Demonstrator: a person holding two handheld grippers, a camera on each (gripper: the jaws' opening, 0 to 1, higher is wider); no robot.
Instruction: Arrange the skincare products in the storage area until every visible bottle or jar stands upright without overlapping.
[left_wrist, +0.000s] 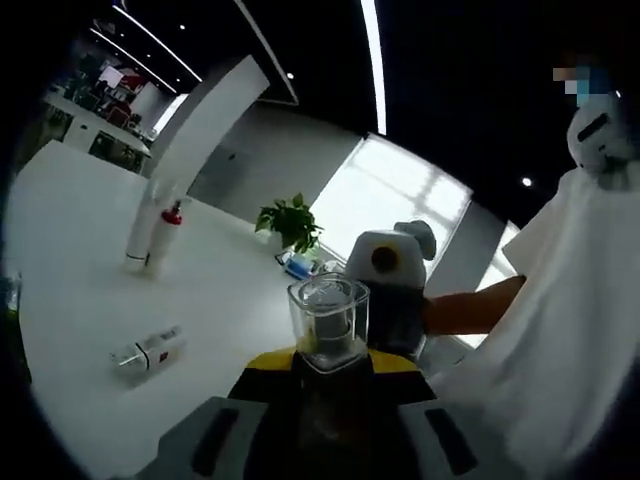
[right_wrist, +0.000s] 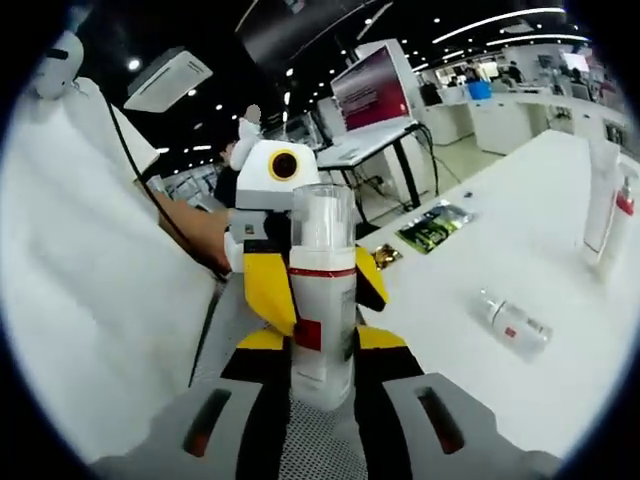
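White table (right_wrist: 560, 230) holds three bottles; both claws pinch one bottle (right_wrist: 322, 300).

Dark ceiling (left_wrist: 450, 90) with strip lights (left_wrist: 374, 60), bright window (left_wrist: 385, 195), seemingly white desks (right_wrist: 510, 110).

Four skincare containers can be counted. One white bottle with a clear cap and red band (right_wrist: 322, 300) is clamped between the jaws of both grippers at six o'clock in each view; its clear cap (left_wrist: 328, 320) faces the left gripper's camera. One small clear bottle (left_wrist: 148, 352) lies on its side on the white table (left_wrist: 90, 290), at about eight o'clock. Two stand upright together at ten o'clock: one tall white tube (left_wrist: 142, 232) and one slimmer bottle with a red cap (left_wrist: 168, 232). One potted plant (left_wrist: 291, 223) sits farther back. Two grippers: the left gripper (right_wrist: 262, 220) and the right gripper (left_wrist: 396, 290), each seen from the other's view.
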